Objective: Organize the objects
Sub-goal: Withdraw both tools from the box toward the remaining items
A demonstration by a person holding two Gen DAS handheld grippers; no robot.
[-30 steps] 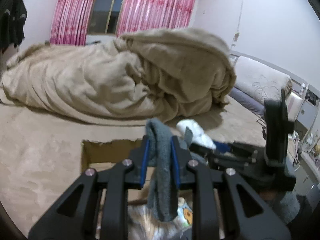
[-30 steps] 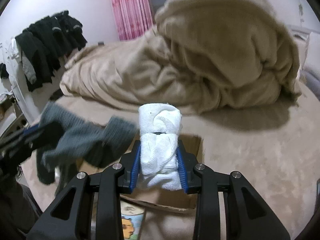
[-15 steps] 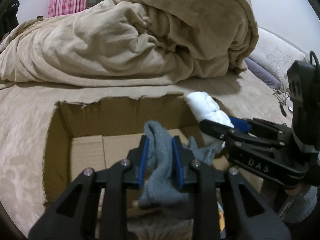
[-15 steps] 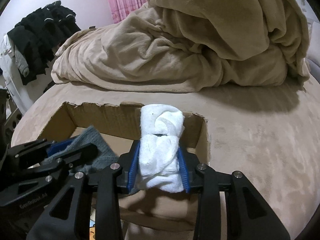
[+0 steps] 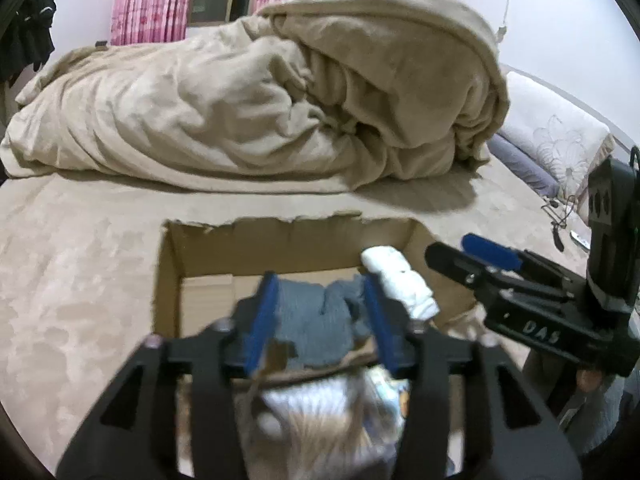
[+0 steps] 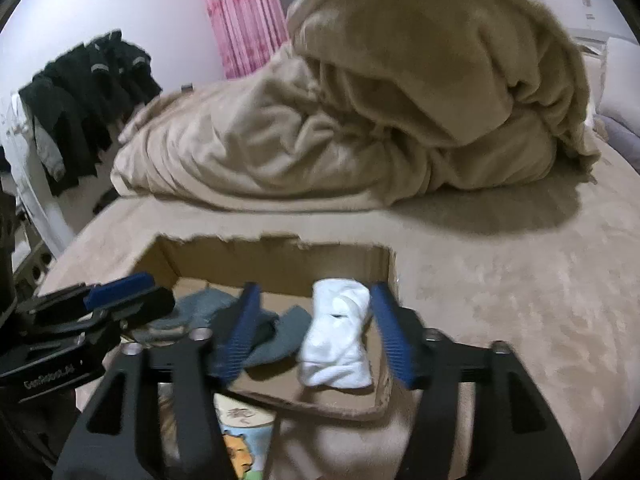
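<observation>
An open cardboard box sits on the tan bed. A grey sock lies inside it, and a rolled white sock lies beside it at the box's right. My left gripper is open over the grey sock, its blue pads apart on either side. My right gripper is open, its pads apart around the white sock without gripping it. Each gripper also shows in the other's view, the right one and the left one.
A big rumpled tan duvet lies behind the box. Pillows lie at the right. Dark clothes hang at the left wall. A printed item lies under the box's near edge.
Both grippers have opened and let go of their socks, which now lie in the box. Both grippers have pulled back and up a little.
</observation>
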